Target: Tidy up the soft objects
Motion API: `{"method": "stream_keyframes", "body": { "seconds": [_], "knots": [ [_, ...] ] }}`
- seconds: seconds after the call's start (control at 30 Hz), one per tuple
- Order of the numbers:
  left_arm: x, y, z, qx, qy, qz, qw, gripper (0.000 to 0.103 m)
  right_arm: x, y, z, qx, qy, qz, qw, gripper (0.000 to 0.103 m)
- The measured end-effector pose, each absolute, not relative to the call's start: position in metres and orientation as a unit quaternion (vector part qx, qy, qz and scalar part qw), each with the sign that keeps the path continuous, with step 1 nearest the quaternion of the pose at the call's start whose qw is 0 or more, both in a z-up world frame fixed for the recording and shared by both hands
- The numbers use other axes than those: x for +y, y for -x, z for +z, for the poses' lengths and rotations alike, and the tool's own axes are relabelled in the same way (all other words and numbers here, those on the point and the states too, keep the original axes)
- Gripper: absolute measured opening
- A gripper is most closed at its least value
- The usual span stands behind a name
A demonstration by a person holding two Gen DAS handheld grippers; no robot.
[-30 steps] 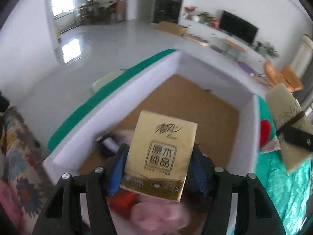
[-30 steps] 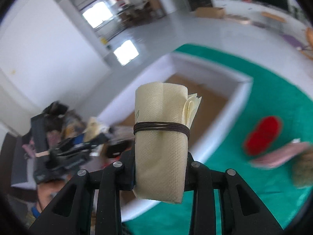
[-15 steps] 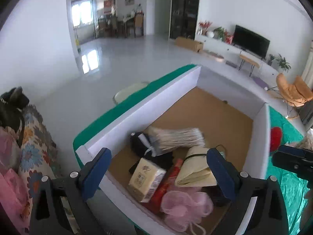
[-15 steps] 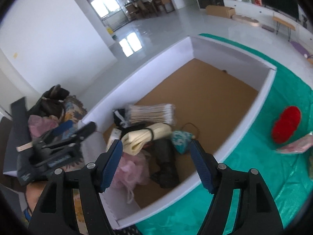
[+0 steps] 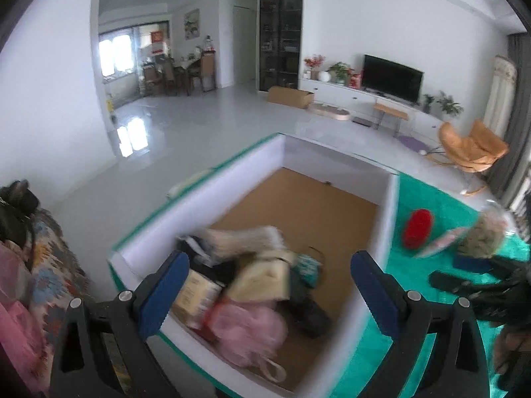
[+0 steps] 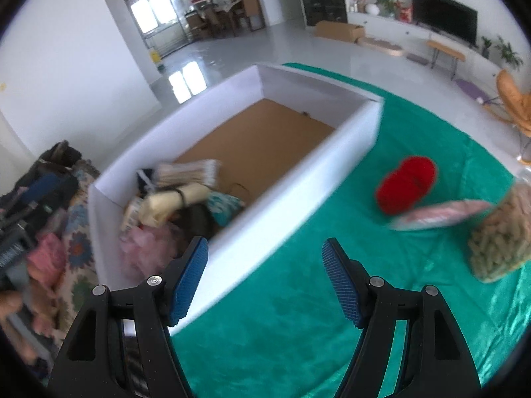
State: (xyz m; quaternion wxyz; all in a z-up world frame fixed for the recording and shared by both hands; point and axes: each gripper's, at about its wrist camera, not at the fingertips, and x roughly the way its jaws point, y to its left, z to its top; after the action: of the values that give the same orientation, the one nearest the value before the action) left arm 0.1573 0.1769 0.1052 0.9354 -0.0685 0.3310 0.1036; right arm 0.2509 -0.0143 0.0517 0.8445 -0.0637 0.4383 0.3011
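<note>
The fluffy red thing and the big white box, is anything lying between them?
No. In the right wrist view only bare green cloth lies between the fluffy red thing and the white box's wall.

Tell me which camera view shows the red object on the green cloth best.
The right wrist view: the red object lies large, unobstructed and fairly sharp on the green cloth. The left wrist view shows it smaller, near the picture's right edge, beyond the white box.

Daylight is pouring through the far windows and glaring off the glossy floor; fisheye corners are darkening, box contents are blurring.
</note>
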Motion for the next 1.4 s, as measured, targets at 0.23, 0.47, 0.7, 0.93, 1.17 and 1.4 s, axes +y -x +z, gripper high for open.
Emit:
{"method": "stream_keyframes", "body": {
  "seconds": [0.23,0.47,0.7,0.93,1.17,1.4],
  "knots": [
    [0.075,-0.136,0.045,0.385,0.126,-0.050,0.913,0.099,-0.129,-0.212,-0.029,0.429,0.107,0.178,0.879,0.074],
    [-0.002,-0.142,-0.039,0.452,0.086,-0.088,0.883,0.099,-0.235,-0.163,-0.060,0.400,0.082,0.074,0.910,0.074],
    [-0.018,-0.160,-0.080,0.467,0.030,-0.061,0.882,0.099,-0.278,-0.144,-0.079,0.409,0.026,0.034,0.911,0.074],
    [0.003,-0.162,-0.091,0.447,0.010,-0.030,0.894,0.099,-0.284,-0.145,-0.089,0.425,0.007,0.019,0.905,0.076],
    [0.009,-0.162,-0.093,0.440,0.020,-0.025,0.897,0.099,-0.234,-0.219,-0.045,0.418,-0.060,0.097,0.901,0.075],
    [0.014,-0.162,-0.092,0.438,0.023,-0.028,0.898,0.099,-0.157,-0.350,-0.004,0.421,-0.155,0.082,0.890,0.075]
  ]
}}
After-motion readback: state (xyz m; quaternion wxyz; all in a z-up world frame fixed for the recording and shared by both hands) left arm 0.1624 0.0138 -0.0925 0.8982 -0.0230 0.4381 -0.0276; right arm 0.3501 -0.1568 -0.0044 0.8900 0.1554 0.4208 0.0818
